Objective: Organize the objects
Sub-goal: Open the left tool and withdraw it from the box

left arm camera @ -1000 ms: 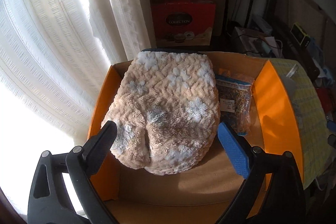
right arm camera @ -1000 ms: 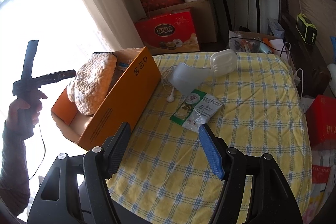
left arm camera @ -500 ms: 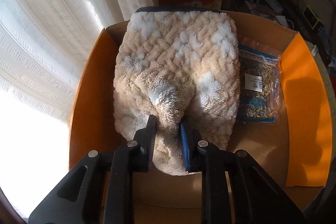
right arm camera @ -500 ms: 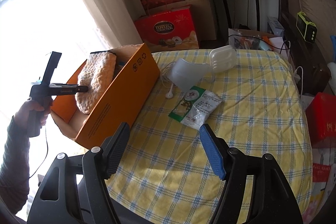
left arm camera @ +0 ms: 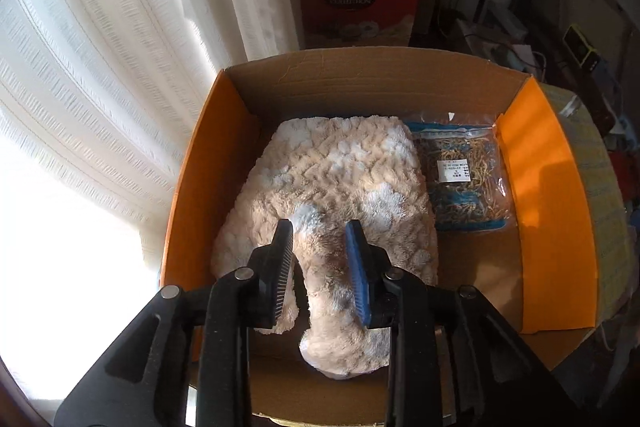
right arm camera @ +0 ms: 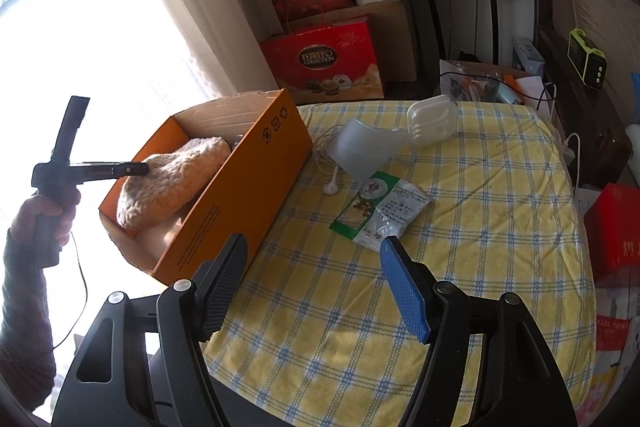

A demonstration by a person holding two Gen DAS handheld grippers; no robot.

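A fluffy beige plush item (left arm camera: 340, 187) lies inside the orange cardboard box (left arm camera: 552, 207), next to a clear bag of dried goods (left arm camera: 464, 175). My left gripper (left arm camera: 320, 233) is over the plush item's near end with its jaws partly apart and plush between them; I cannot tell whether they still pinch it. The right wrist view shows the box (right arm camera: 240, 195) at the table's left edge with the plush item (right arm camera: 176, 179) in it and the left gripper (right arm camera: 136, 169) at it. My right gripper (right arm camera: 312, 247) is open and empty above the table.
On the yellow checked tablecloth (right arm camera: 460, 247) lie a green-white packet (right arm camera: 376, 211), white earphones (right arm camera: 332, 183), a translucent cup (right arm camera: 364, 151) and a white plastic case (right arm camera: 432, 119). Red gift boxes (right arm camera: 324, 59) stand behind the table. Curtains (left arm camera: 100, 67) hang left.
The plush item has gone down from propped high to lying low in the box. My left gripper shut on its near end, then its jaws widened. My right gripper stayed still.
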